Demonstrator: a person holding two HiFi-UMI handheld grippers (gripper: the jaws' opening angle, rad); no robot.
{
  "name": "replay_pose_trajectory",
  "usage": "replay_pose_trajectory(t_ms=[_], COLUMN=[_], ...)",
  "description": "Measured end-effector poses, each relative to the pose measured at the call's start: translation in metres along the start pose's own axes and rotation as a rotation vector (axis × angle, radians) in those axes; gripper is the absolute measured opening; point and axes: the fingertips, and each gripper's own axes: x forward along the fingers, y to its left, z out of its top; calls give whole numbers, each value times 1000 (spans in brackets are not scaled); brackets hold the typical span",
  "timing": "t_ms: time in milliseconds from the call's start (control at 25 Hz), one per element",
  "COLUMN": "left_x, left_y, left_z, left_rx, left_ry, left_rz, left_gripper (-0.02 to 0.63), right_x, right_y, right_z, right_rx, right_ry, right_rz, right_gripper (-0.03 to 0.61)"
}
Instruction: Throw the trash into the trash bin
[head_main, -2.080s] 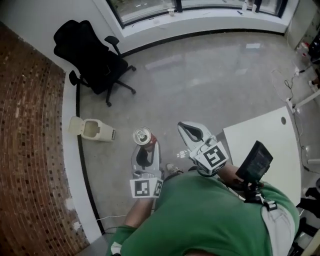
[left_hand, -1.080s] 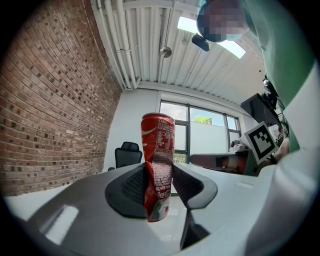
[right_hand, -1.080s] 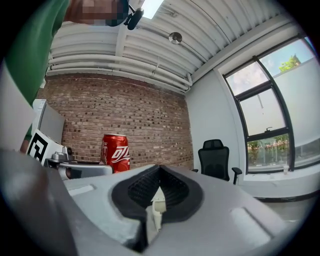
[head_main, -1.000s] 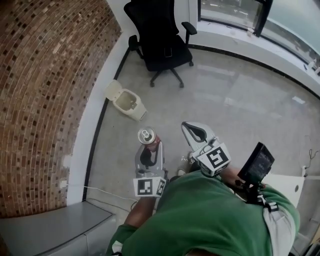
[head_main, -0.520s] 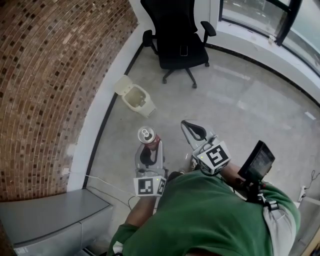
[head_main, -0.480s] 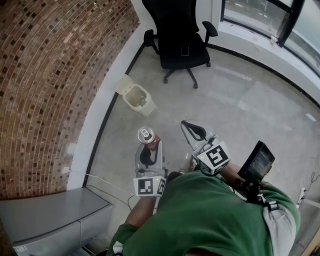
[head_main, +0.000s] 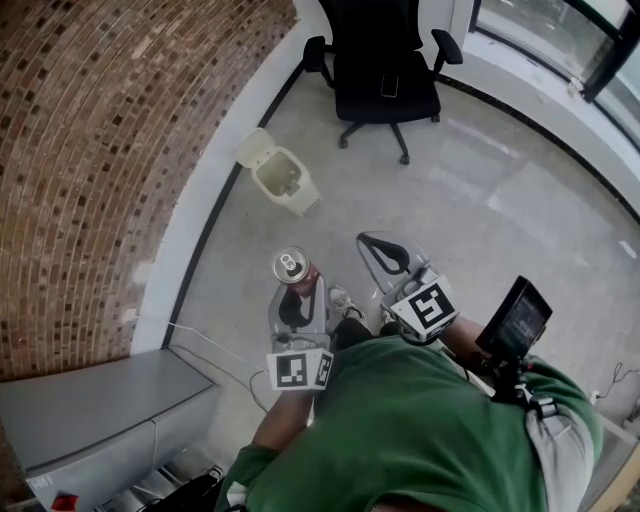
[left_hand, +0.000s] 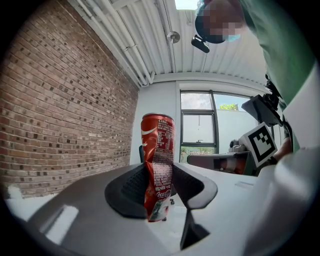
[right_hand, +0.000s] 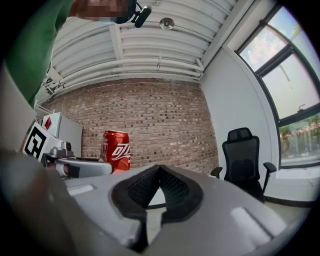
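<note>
Floor, trash bin now ahead, can held

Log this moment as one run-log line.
left hand-held gripper: shut on can | right hand-held gripper: shut, empty | trash bin: on floor ahead, lid open

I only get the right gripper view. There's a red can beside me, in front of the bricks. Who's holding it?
Observer: The left gripper is. Its jaws are clamped on the can, which stands upright between them.
Operator: Where's the bin? I can't find it!
Observer: The head view shows a beige trash bin on the floor beside the brick wall, farther ahead than the can, with its lid flipped open.
Operator: Is the can squashed?
Observer: Yes. In the left gripper view it is crumpled inward where the jaws pinch it, while its top is round.
</note>
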Motion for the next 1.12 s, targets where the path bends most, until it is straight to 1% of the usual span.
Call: replay_pose_trajectory(t_ms=[200,480,760,920,1120], left_x=[26,67,93,102,110], left_y=[28,84,147,169,189], left_z=[-5,6,6,9,5], left_rx=[-21,-35,-36,-38,-56], left_ry=[-3,-25,-34,-35,-26], left_rz=[4,-37,-85,-110,-108], left_gripper=[155,155,155,155,155], right_x=[37,101,165,190,209], right_y=[-11,-20,-12,-7,-10], right_z=[-1,14,16,21,17], right_rx=[-17,-48,-63,-56,-56], right_ry=[21,21,10,0,19], right_rz=[2,-33,-74,-86,-106], right_gripper=[3,3,3,3,3])
